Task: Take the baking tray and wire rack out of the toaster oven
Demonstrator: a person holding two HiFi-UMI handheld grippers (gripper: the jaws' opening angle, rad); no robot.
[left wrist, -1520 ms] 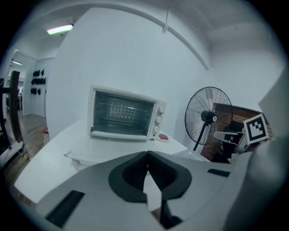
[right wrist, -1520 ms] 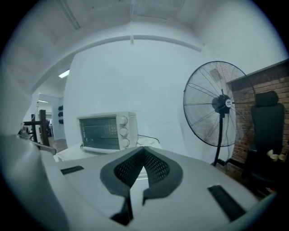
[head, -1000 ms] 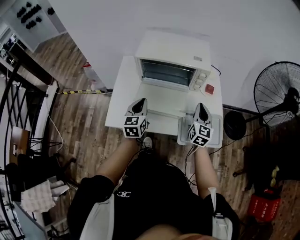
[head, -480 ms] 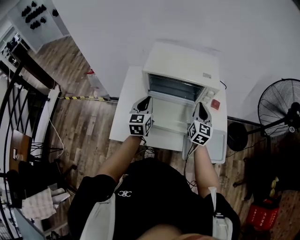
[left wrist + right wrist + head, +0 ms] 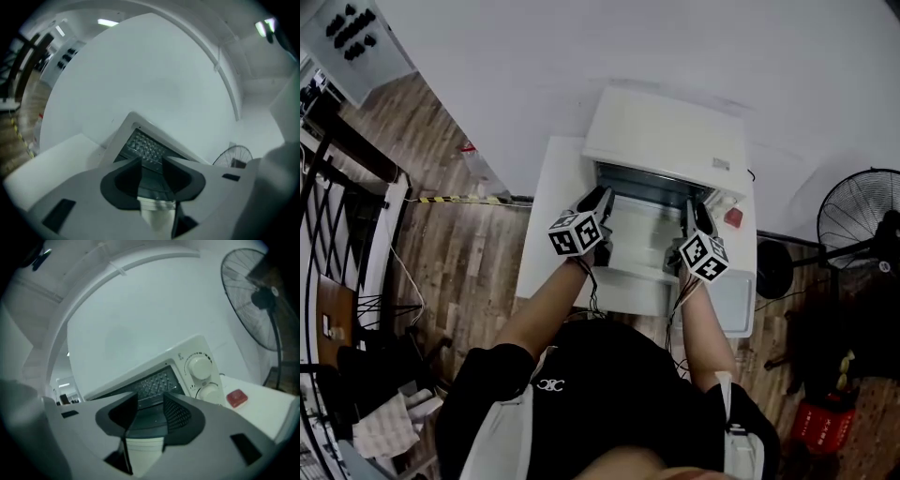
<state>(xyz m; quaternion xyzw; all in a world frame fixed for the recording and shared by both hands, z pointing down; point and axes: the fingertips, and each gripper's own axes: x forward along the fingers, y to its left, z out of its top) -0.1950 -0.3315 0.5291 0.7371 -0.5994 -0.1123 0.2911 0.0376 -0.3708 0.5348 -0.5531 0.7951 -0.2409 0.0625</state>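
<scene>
The white toaster oven (image 5: 667, 139) stands at the back of a white table (image 5: 551, 206), with its door (image 5: 639, 246) folded down toward me. My left gripper (image 5: 602, 199) hovers over the door's left side and my right gripper (image 5: 693, 212) over its right side, both pointing into the dark cavity (image 5: 649, 185). In the left gripper view, the left gripper (image 5: 152, 171) is opening with nothing between its jaws. The right gripper (image 5: 150, 411) is also opening on nothing. A diamond-patterned metal surface (image 5: 152, 384) shows inside; I cannot tell whether it is the wire rack. A grey baking tray (image 5: 735, 302) lies on the table's right front.
A small red object (image 5: 732, 217) sits on the table beside the oven's knobs (image 5: 199, 366). A standing fan (image 5: 859, 221) is on the floor at the right. The white wall is close behind the oven. The floor around the table is wooden.
Both grippers have moved from the table's front edge forward over the lowered door to the oven's mouth. Each has rolled a little.
</scene>
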